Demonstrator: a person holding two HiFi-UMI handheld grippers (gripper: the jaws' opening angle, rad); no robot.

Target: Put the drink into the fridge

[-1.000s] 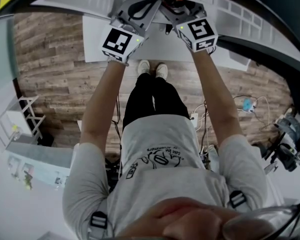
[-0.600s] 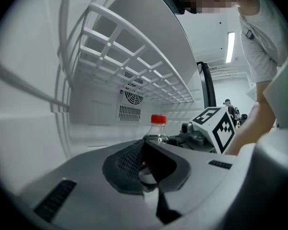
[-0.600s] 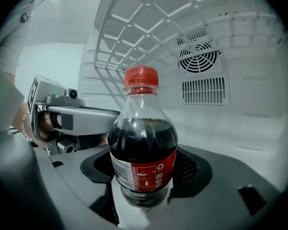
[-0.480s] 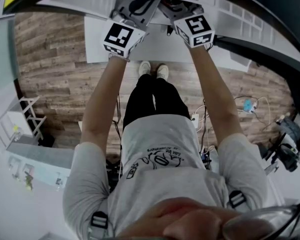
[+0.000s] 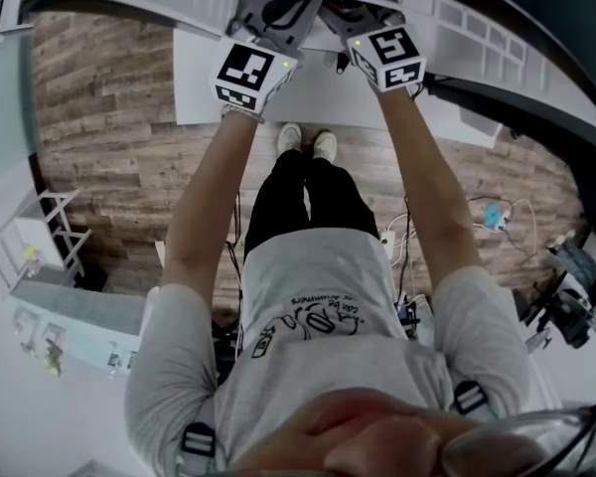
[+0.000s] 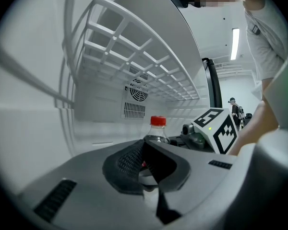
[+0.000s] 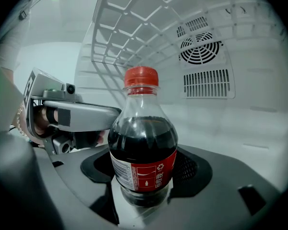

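Right gripper [image 7: 144, 181]: jaws closed around the lower body of a clear plastic bottle of dark cola with red cap and red label [image 7: 143, 143], held upright. Left gripper [image 6: 146, 164]: jaws narrow, pads almost together, nothing pinched. Parked at 9 o'clock of the bottle in the right gripper view, close beside it, apparently not touching. In the left gripper view, red cap at 12 o'clock just past the jaw tips, and the right gripper's black-and-white marker cube [image 6: 218, 128] at 3 o'clock.

Outward: white fridge interior [image 7: 240, 123] on all sides. White wire shelf [image 7: 129, 28] overhead at 11 to 12 o'clock. Round fan grille with slotted vent [image 7: 206, 66] on the back wall at 1 o'clock. Bottle well inside the cavity, under the shelf. Base hidden by the jaws, so cannot tell whether resting on the fridge floor or hanging clear.

Head view: both arms stretched forward to 12 o'clock, 2 grippers side by side at the open fridge, brown wood-plank floor [image 5: 109, 137] below.

Progress, as a judgement: carry done, bottle past the threshold. Left to do: set down if not already down, release, back both grippers out, close the door if wanted. No door handling visible.
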